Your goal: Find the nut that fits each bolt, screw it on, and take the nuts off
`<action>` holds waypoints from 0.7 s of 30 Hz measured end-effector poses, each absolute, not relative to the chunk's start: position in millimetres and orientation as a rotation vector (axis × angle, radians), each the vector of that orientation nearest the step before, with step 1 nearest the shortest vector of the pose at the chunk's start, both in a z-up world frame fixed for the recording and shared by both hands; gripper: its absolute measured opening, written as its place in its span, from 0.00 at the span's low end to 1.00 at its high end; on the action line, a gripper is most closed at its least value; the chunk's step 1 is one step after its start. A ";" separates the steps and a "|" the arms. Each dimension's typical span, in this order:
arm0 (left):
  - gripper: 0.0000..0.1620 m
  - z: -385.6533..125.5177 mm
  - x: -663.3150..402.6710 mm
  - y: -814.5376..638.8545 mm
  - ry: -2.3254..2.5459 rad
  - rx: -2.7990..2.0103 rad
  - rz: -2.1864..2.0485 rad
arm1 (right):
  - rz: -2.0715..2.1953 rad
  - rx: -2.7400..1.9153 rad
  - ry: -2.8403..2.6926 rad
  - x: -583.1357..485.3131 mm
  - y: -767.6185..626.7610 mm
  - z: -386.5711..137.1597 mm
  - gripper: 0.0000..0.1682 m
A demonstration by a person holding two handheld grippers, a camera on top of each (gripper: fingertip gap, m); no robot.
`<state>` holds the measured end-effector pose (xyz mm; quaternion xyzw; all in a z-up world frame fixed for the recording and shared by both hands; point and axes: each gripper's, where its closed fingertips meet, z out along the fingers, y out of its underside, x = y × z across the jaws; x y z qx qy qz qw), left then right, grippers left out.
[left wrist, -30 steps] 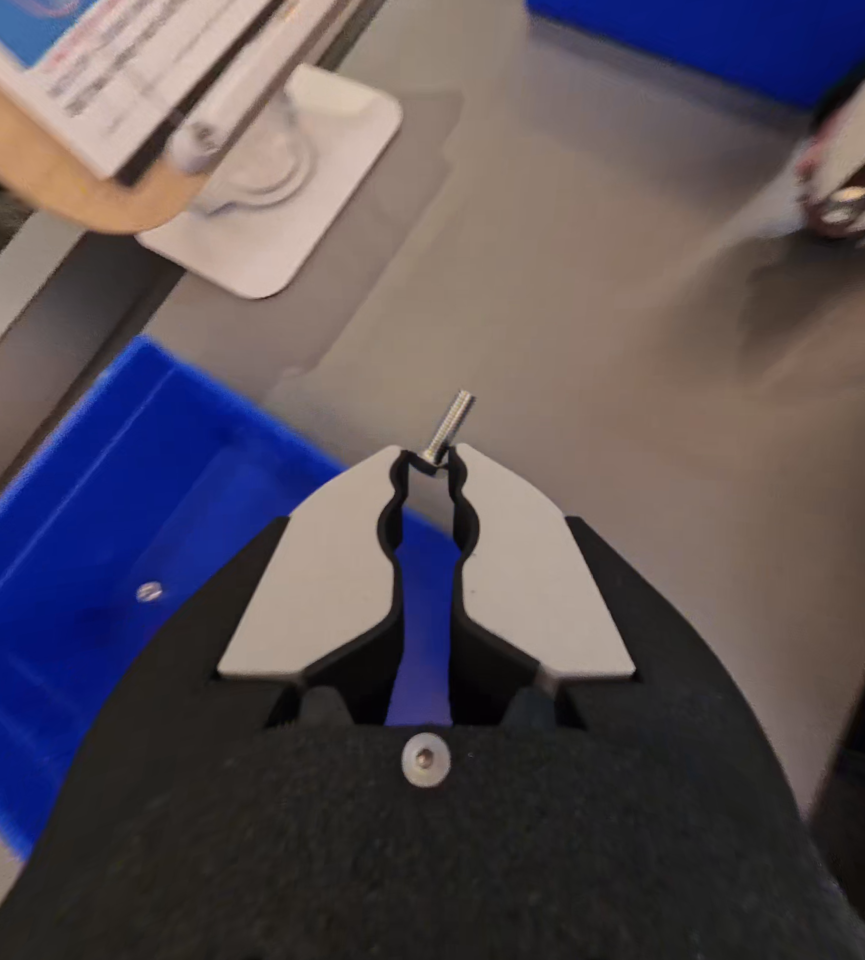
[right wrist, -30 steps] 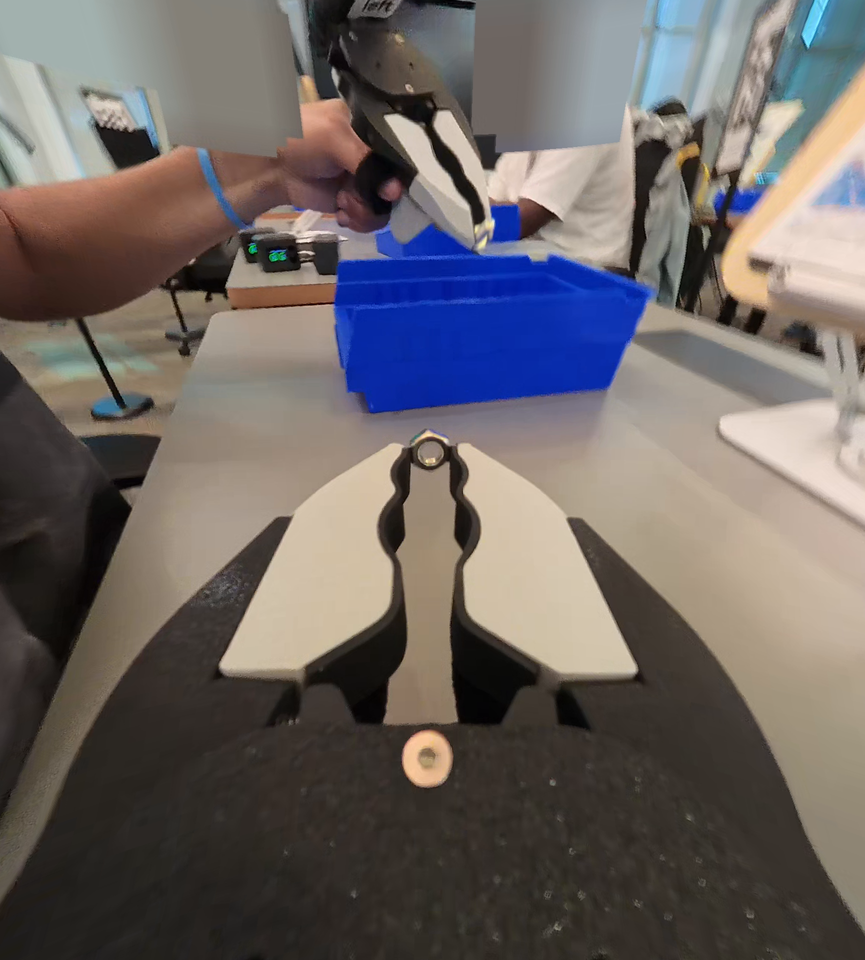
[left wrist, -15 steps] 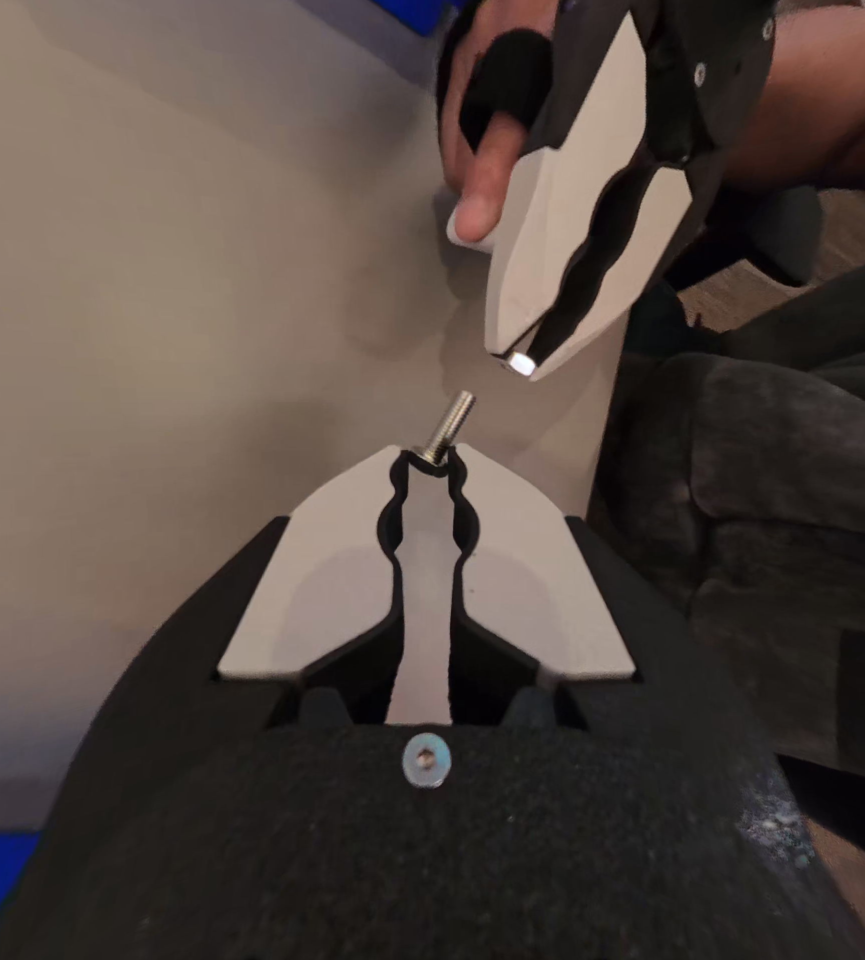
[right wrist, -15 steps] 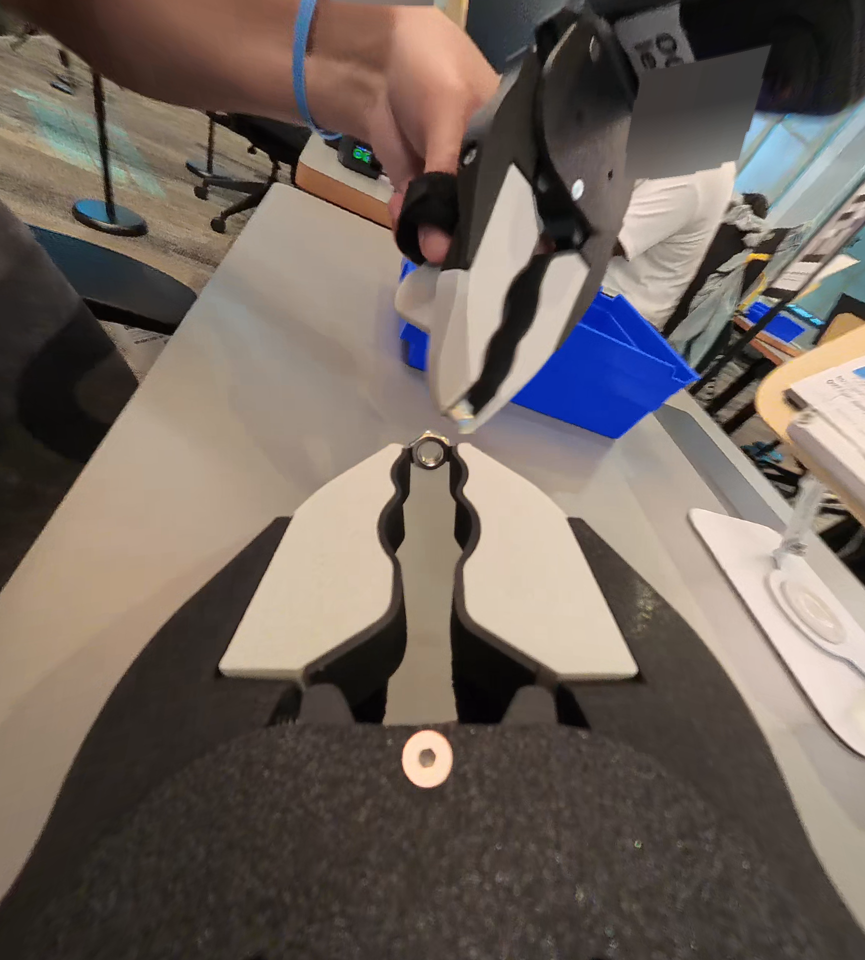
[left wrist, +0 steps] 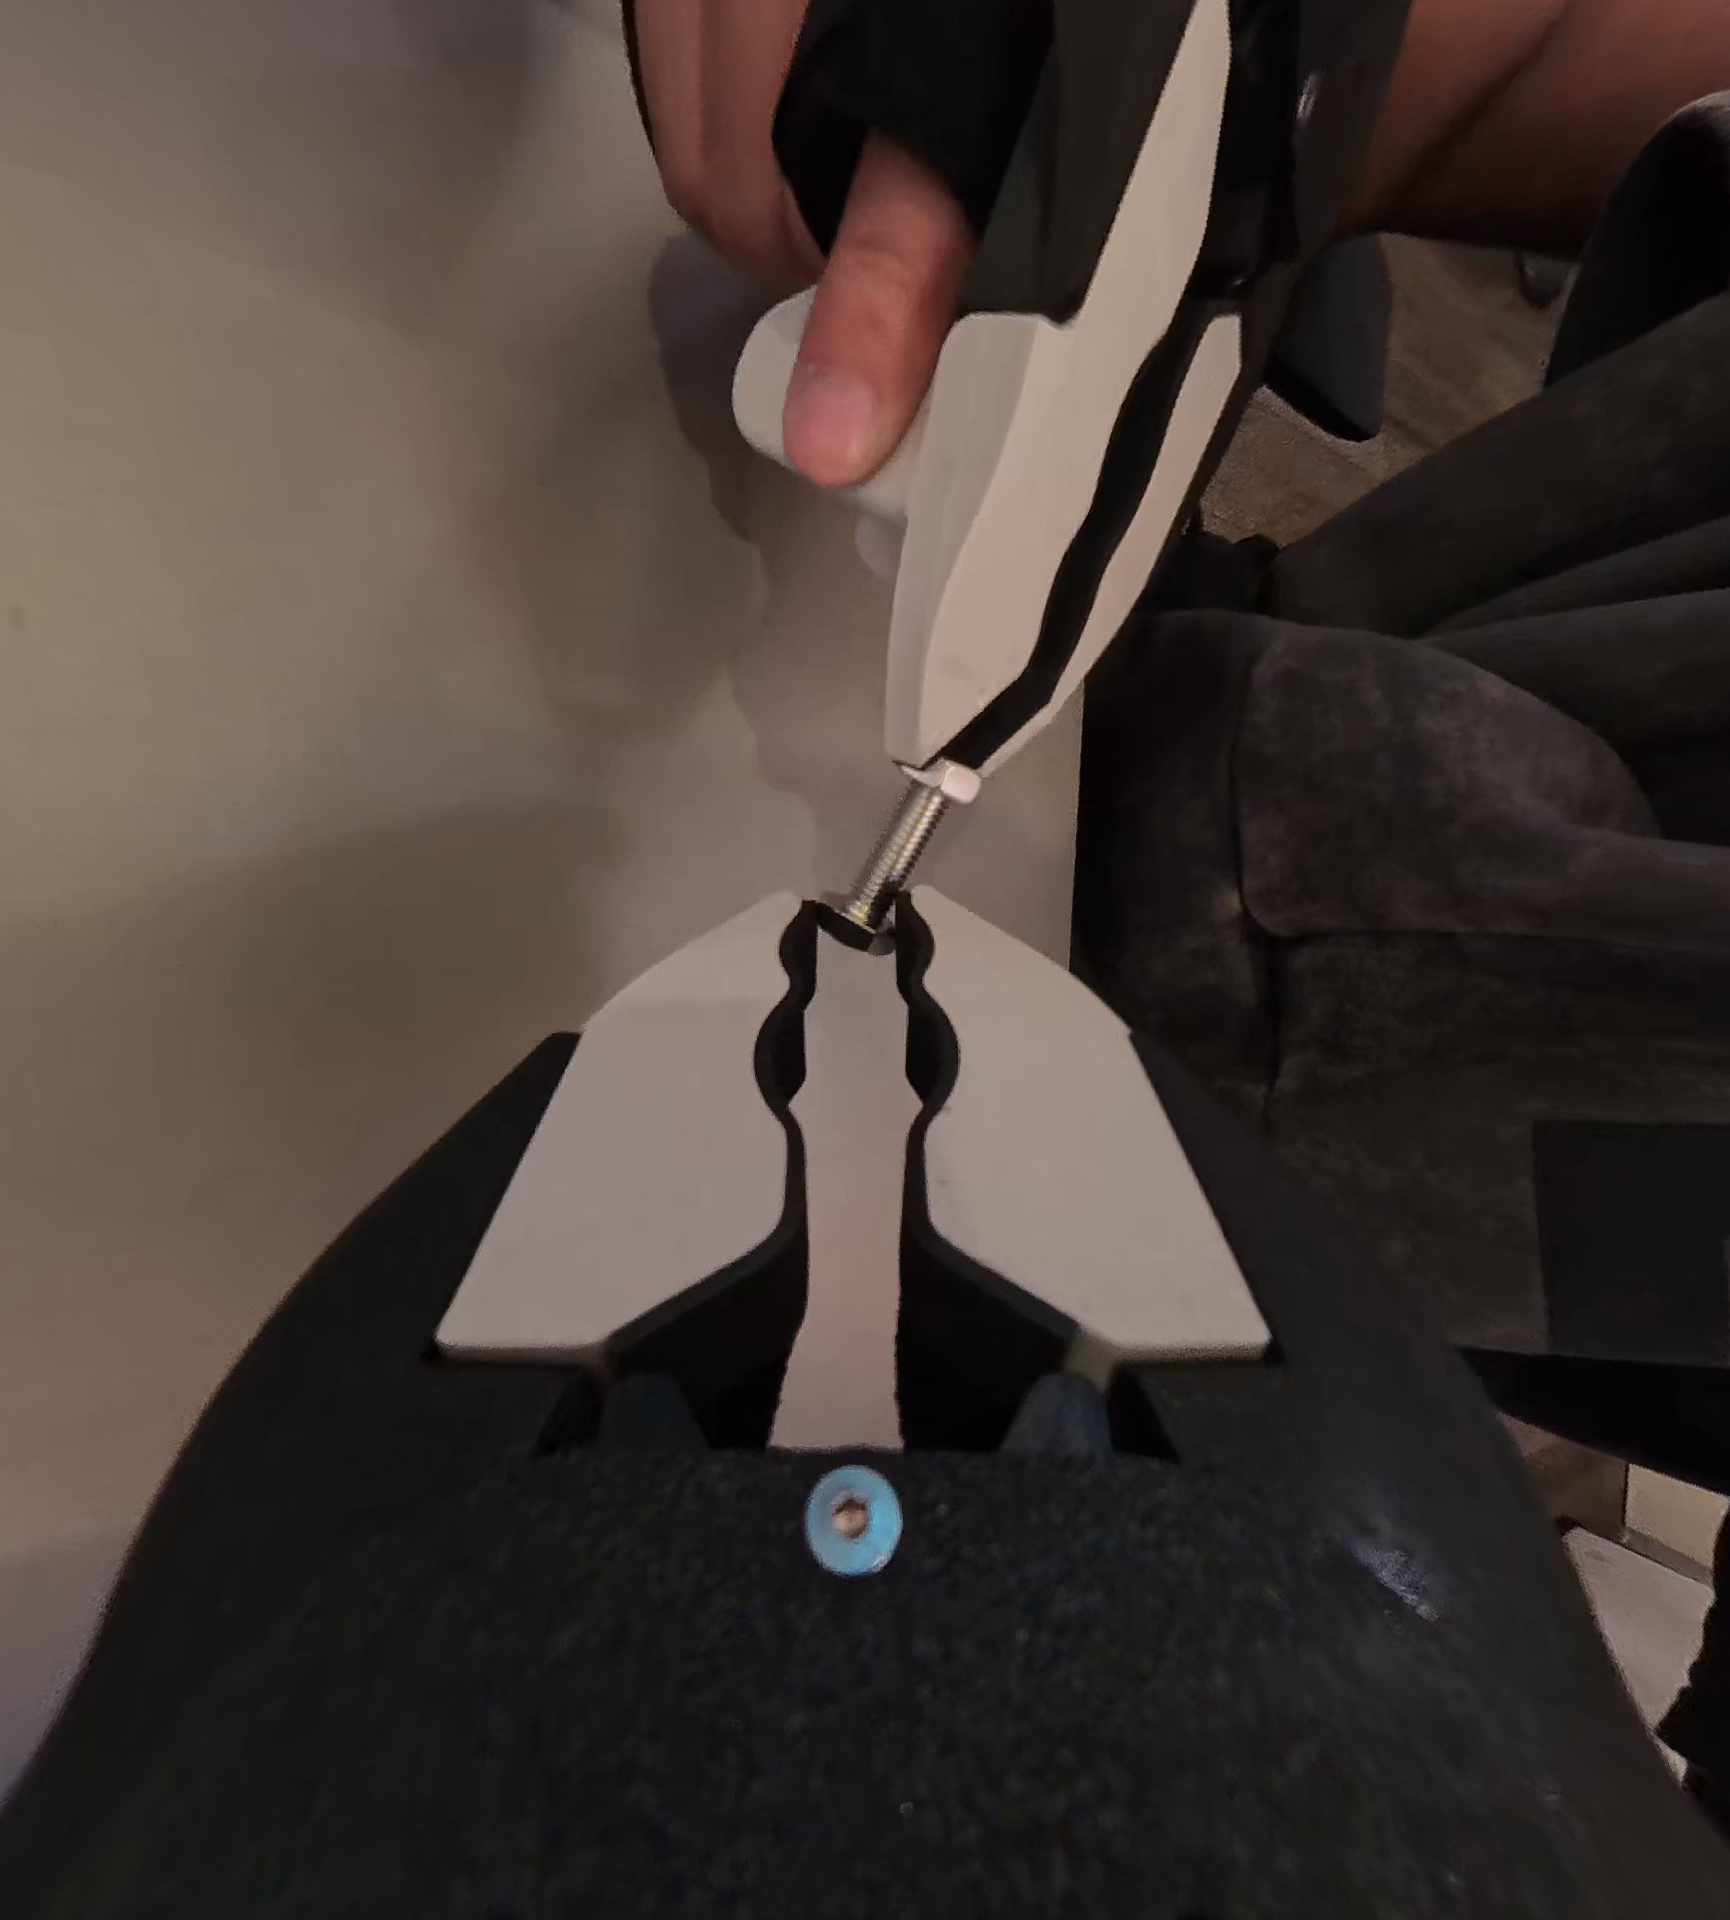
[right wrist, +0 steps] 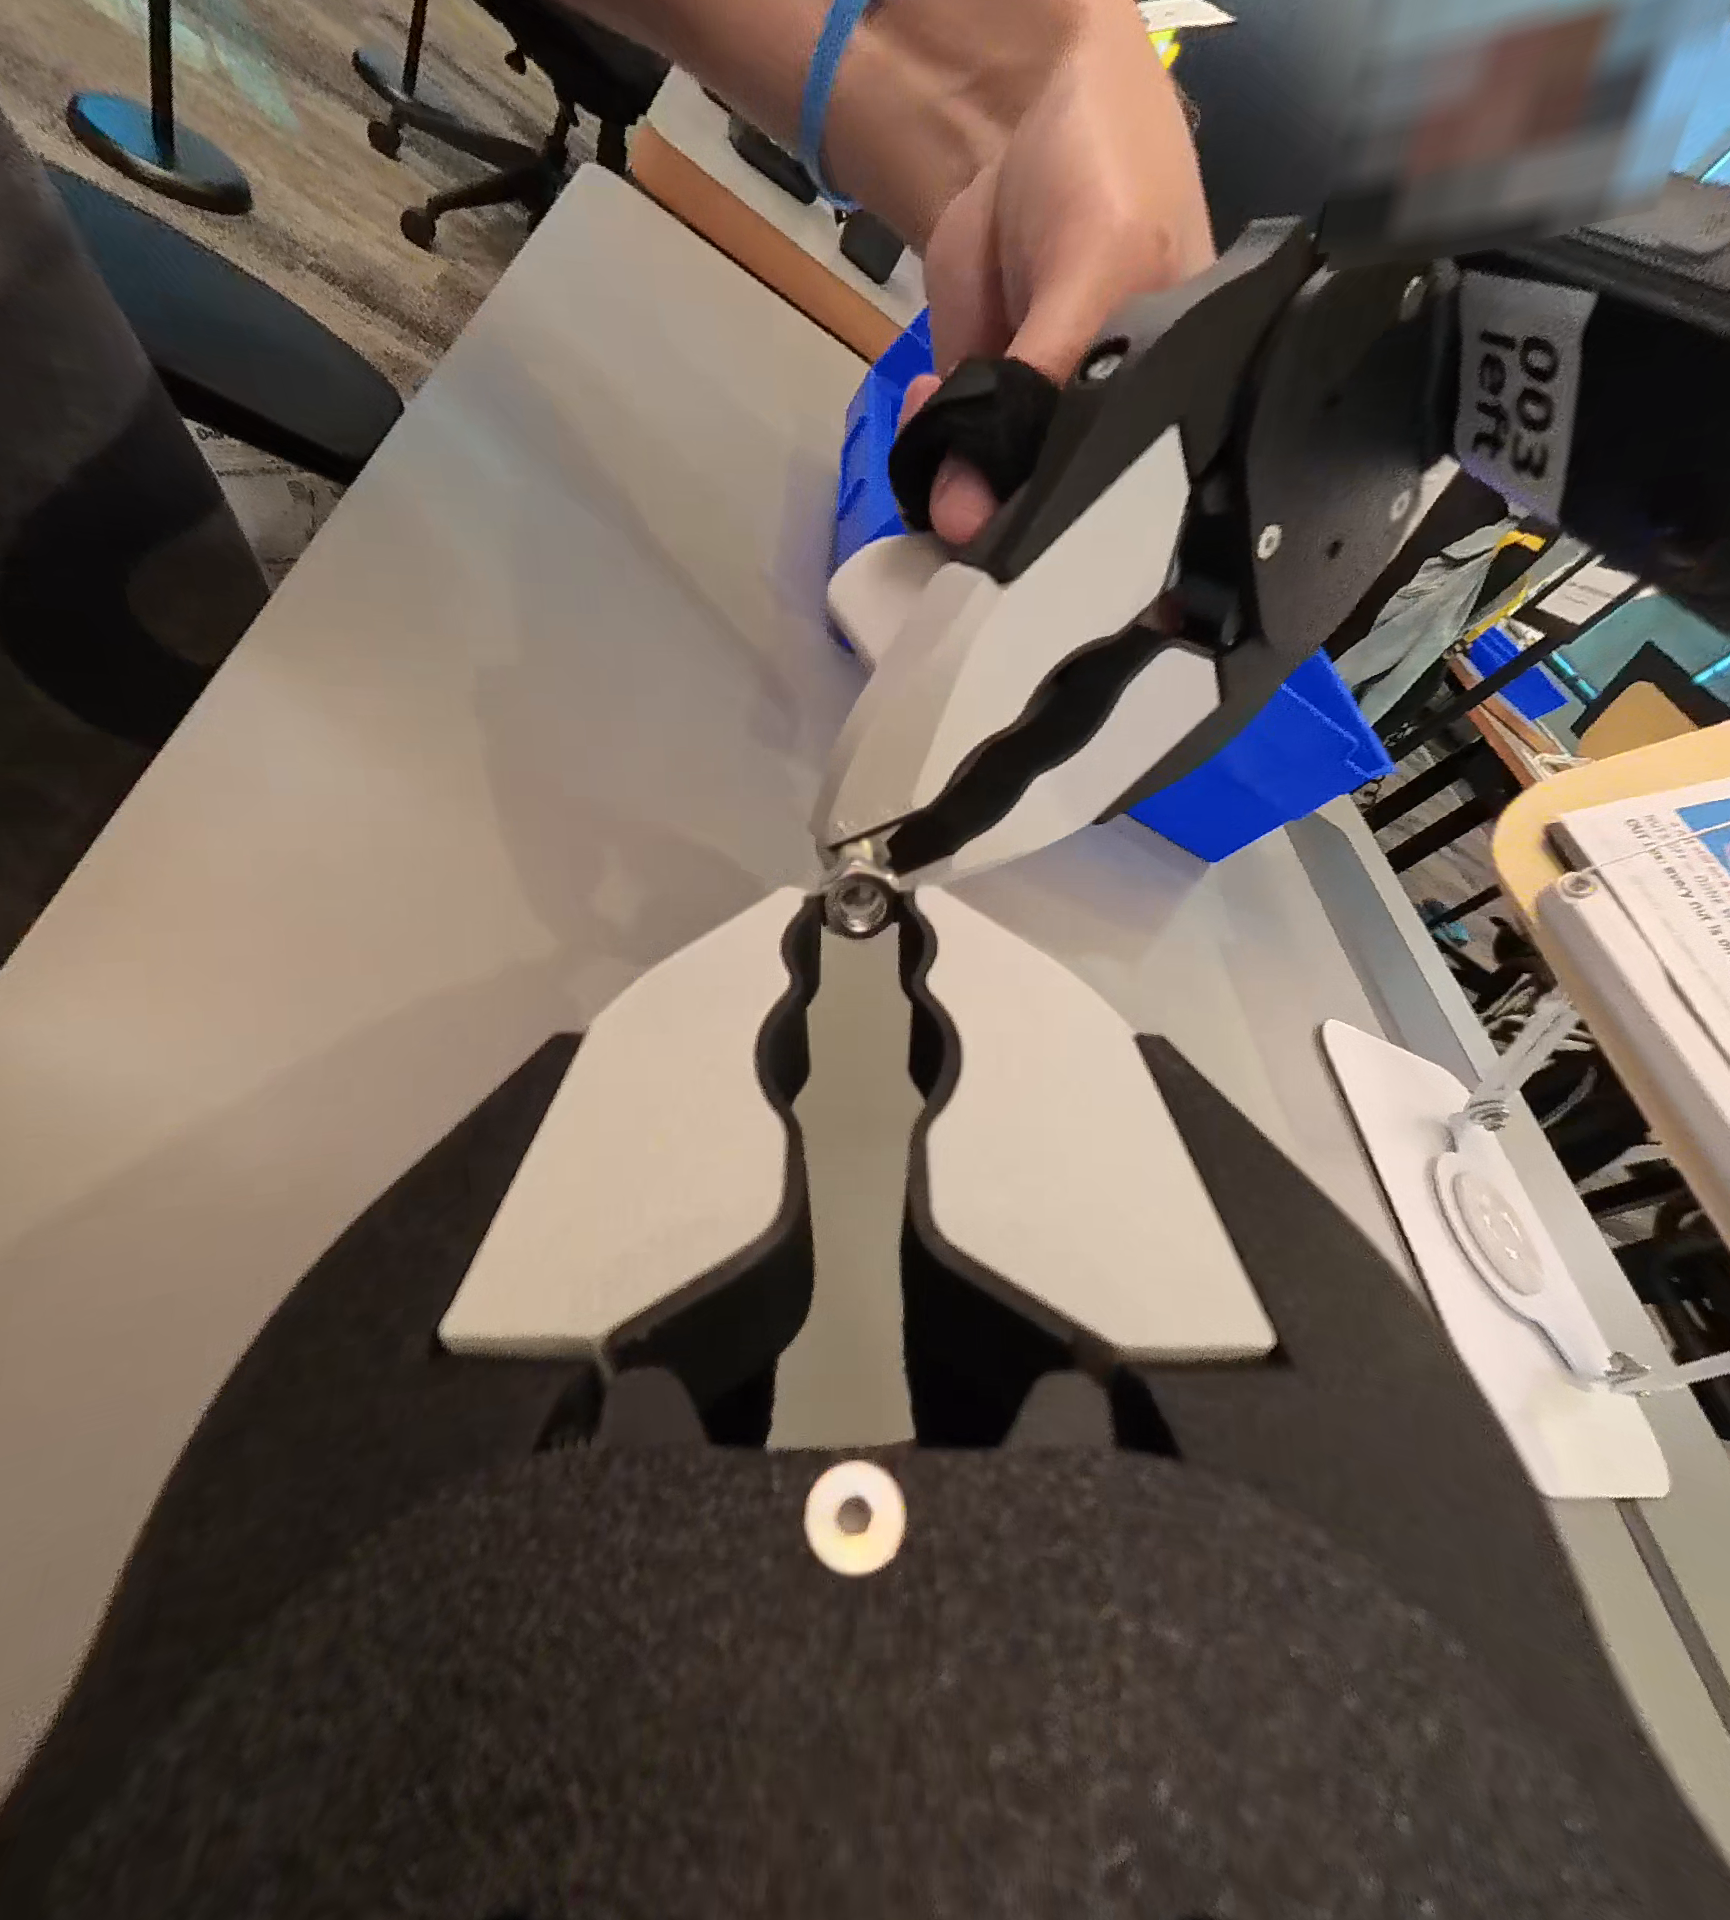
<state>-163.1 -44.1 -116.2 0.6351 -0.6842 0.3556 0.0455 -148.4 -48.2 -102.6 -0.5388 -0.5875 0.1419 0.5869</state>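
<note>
My left gripper (left wrist: 859, 923) is shut on the head of a silver bolt (left wrist: 890, 852), whose threaded shank points up and away. My right gripper (right wrist: 859, 914) is shut on a silver hex nut (right wrist: 857, 916). In the left wrist view the right gripper (left wrist: 939, 771) comes down from above with the nut (left wrist: 947, 777) set against the bolt's tip. In the right wrist view the left gripper (right wrist: 866, 854) comes in from the upper right, and its bolt meets the nut end on. Both are held in the air above the grey table (right wrist: 487, 727).
A blue bin (right wrist: 1245, 769) stands on the table behind the left gripper. A white stand base (right wrist: 1463, 1278) holding an instruction sheet on a board (right wrist: 1713, 935) is at the right. A person's dark trousers (left wrist: 1463, 935) fill the right of the left wrist view, past the table edge. Both grippers' tips are close together, under 4 cm apart.
The two grippers have come together. One second ago they were far apart, half a second ago a small gap remained, and now the nut touches the bolt's tip.
</note>
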 end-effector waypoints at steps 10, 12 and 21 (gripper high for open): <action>0.08 -117.1 -164.7 -47.3 -2.017 1.903 1.176 | 0.318 -1.249 -1.361 -152.8 -50.5 -102.0 0.08; 0.08 -117.4 -163.0 -40.9 -2.055 1.953 1.164 | 0.361 -1.324 -1.301 -151.0 -45.1 -102.4 0.08; 0.08 -113.8 -157.6 -14.0 -2.459 2.329 0.856 | 0.716 -1.670 -0.939 -146.8 -24.0 -100.8 0.08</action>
